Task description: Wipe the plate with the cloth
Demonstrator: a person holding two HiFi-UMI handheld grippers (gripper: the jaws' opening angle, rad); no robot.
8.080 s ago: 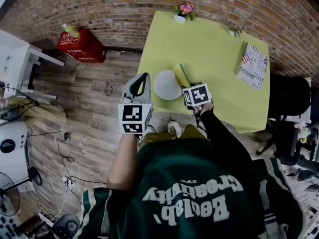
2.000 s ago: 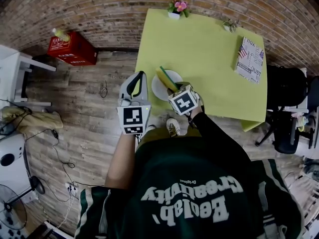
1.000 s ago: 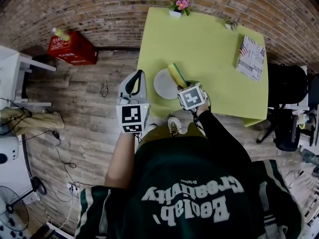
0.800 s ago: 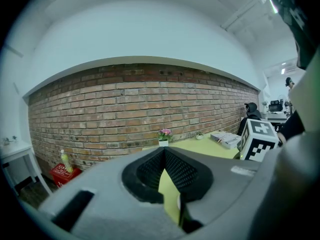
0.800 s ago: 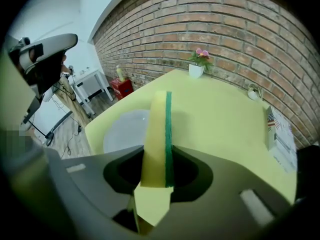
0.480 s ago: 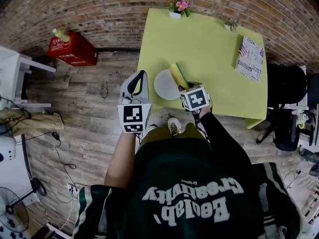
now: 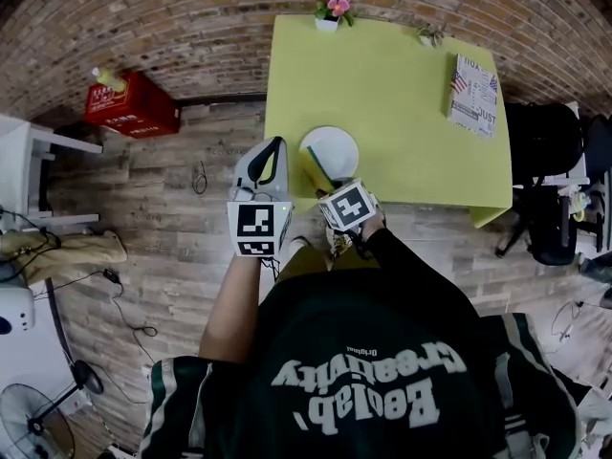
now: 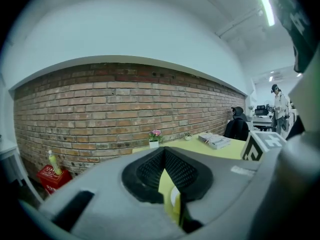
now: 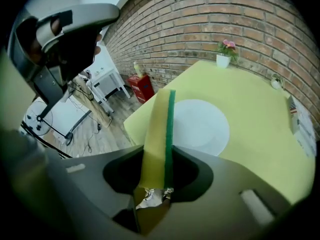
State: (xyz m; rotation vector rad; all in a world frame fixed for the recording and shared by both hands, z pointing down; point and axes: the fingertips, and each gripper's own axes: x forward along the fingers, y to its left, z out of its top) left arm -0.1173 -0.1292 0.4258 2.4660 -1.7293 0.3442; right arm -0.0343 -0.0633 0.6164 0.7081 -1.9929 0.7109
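Progress: the cloth, a yellow pad with a green face, is being gripped edge-on between the jaws of the right gripper. It is being pointed at the white plate from the plate's 7 o'clock rim. In the right gripper view the cloth's tip is being seen over the near-left edge of the plate; contact cannot be confirmed. No dirt or streaks are being seen on the plate, so the share already wiped cannot be judged. Wiping is being taken as under way or about to resume, with most of the plate face uncovered.

The left gripper is being held off the table over the floor, at the plate's 9 o'clock, jaws drawn together on nothing.

Surface and room: the plate is being carried by a yellow-green table. A flower pot is standing at 12 o'clock and a magazine at 2 o'clock. The table is being bounded by a brick wall, a wooden floor and a red crate at 10 o'clock.
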